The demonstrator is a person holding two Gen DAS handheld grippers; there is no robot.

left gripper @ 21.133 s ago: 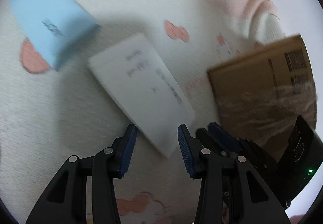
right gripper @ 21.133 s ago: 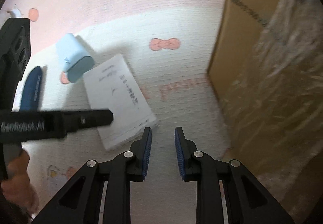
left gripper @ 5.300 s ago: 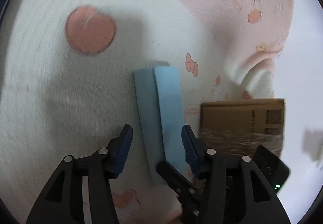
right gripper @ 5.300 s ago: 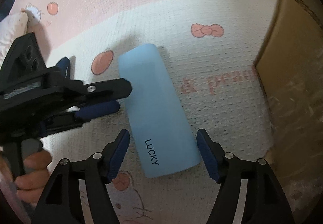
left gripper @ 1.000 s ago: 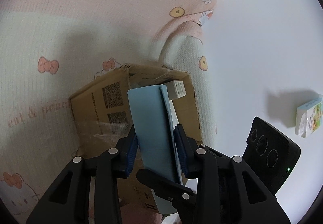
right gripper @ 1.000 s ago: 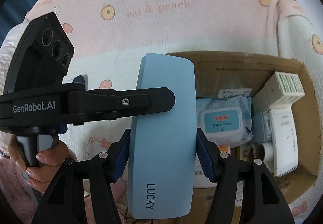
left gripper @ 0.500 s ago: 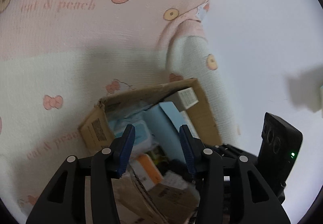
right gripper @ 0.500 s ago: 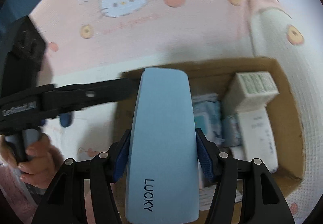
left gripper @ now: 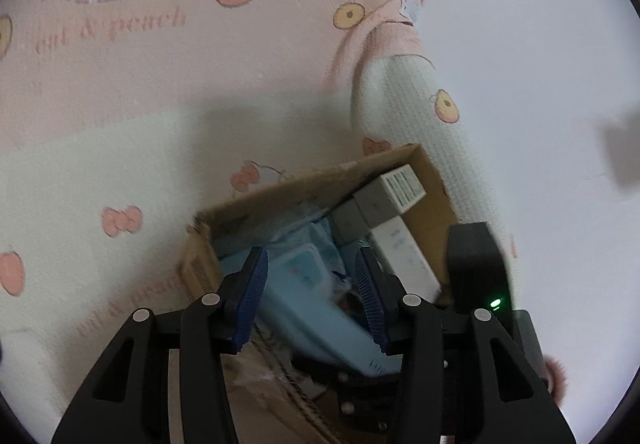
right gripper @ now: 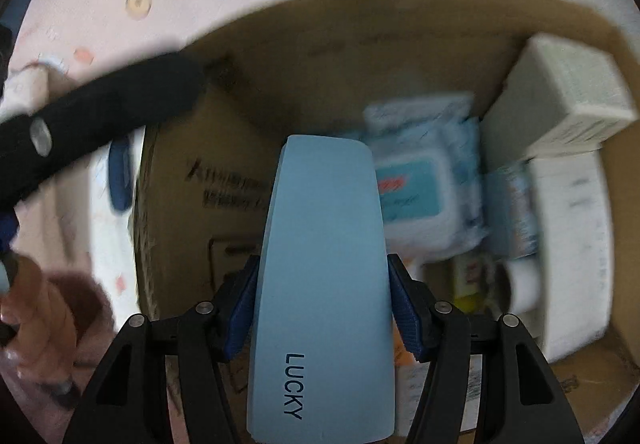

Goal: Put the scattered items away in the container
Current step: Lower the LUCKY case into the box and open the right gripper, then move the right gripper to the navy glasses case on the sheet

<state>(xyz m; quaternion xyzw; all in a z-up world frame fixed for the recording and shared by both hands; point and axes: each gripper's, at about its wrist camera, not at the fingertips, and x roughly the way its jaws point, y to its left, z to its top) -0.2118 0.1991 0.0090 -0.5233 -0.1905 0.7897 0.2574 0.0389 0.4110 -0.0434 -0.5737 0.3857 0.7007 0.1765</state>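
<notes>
A: Right gripper [right gripper: 322, 304] is clamped on the blue case [right gripper: 324, 284], pads pressed to both long sides, "LUCKY" printed near the end toward the camera.

B: And where is the case against the box?

A: Over the open box [right gripper: 360, 28], far end dipping inside it, pointing at the back wall. It is tilted, not flat on anything I can see.

B: What is already inside the box?

A: A wipes pack [right gripper: 420, 172] just right of the case's tip. Further right, a white carton [right gripper: 560, 92] leans in the far corner, and a long white box [right gripper: 572, 244] lies along the right wall. Small items below them are too blurred to name.

B: Left gripper?

A: Left gripper [left gripper: 310, 300] hangs above the box's near-left corner, jaws apart, nothing pinched between the pads. Through its gap you see the case [left gripper: 320, 324] slanting into the box [left gripper: 300, 188], with the wipes [left gripper: 304, 264] behind it.

B: And the surroundings?

A: The box sits on a pink-and-cream blanket [left gripper: 160, 84] printed with cats and peaches. A hand [right gripper: 40, 316] grips the left tool's handle, left of the box.
</notes>
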